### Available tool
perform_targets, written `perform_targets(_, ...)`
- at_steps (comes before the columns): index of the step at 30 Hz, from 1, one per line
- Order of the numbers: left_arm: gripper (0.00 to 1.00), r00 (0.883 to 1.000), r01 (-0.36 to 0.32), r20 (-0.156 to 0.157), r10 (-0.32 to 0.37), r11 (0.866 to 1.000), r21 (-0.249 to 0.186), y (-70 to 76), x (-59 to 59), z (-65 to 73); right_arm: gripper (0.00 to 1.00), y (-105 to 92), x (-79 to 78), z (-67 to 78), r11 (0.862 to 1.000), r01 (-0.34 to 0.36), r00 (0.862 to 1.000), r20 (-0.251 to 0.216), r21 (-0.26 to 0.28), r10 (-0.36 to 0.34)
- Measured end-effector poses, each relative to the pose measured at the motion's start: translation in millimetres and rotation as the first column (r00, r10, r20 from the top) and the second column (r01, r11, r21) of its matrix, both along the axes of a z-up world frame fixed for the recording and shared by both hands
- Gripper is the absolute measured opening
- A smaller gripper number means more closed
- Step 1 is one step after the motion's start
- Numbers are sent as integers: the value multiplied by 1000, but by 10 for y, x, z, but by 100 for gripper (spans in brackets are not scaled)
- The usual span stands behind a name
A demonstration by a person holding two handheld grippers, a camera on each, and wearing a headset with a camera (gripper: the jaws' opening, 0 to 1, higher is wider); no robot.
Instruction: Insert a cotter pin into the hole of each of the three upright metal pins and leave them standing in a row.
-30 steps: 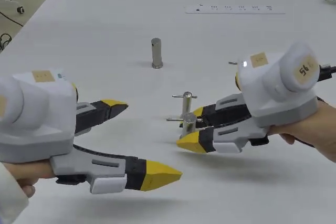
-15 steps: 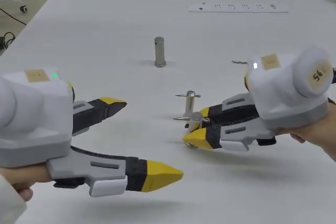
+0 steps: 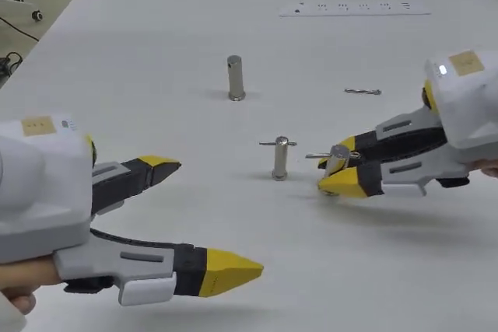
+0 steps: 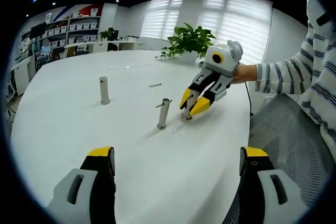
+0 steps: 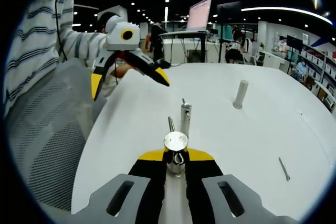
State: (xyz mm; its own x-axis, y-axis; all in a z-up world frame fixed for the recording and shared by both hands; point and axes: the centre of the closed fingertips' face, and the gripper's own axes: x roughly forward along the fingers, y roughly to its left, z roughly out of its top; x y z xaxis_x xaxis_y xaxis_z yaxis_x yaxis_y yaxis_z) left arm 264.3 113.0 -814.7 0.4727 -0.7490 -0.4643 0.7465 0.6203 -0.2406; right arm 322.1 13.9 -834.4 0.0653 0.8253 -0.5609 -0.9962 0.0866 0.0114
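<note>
In the head view the right gripper (image 3: 333, 167) is clamped on the held pin (image 3: 339, 152), whose cotter pin (image 3: 314, 156) sticks out sideways, and it has carried this pin to the right. A second ago it stood just beside the middle pin (image 3: 280, 159); now the two are clearly apart, with bare table (image 3: 156, 52) between them. The middle pin stands upright with its own crosspiece (image 3: 270, 143) in place. The far pin (image 3: 235, 77) stands alone, its hole empty as far as can be seen, and a loose cotter pin (image 3: 362, 92) lies on the table well to its right. The left gripper (image 3: 218, 217) hangs wide open, holding nothing, as it did a second ago. The left gripper view shows the right gripper's tips down at the table, near the middle pin. The right gripper view looks down on the held pin's round head, gripped between the jaws, with the middle pin just beyond. The move reads as spacing the two finished pins into a row. The far pin and the loose cotter pin appear to be the remaining job.
</note>
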Motion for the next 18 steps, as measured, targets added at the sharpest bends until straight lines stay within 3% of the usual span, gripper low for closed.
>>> perform_targets(6,99,1000,-17,-14,17,1000,3,26,-16,2,13,-133,114,24,1000,18,1000,4,6,-18)
perform_targets(7,99,999,-27,-18,27,999,21,45,-11,-17,13,-144,125,25,1000,19,1000,3,8,-19)
perform_targets(18,99,999,-29,-14,29,999,38,25,-50,24,14,-116,109,-50,1000,-1,1000,-15,15,2)
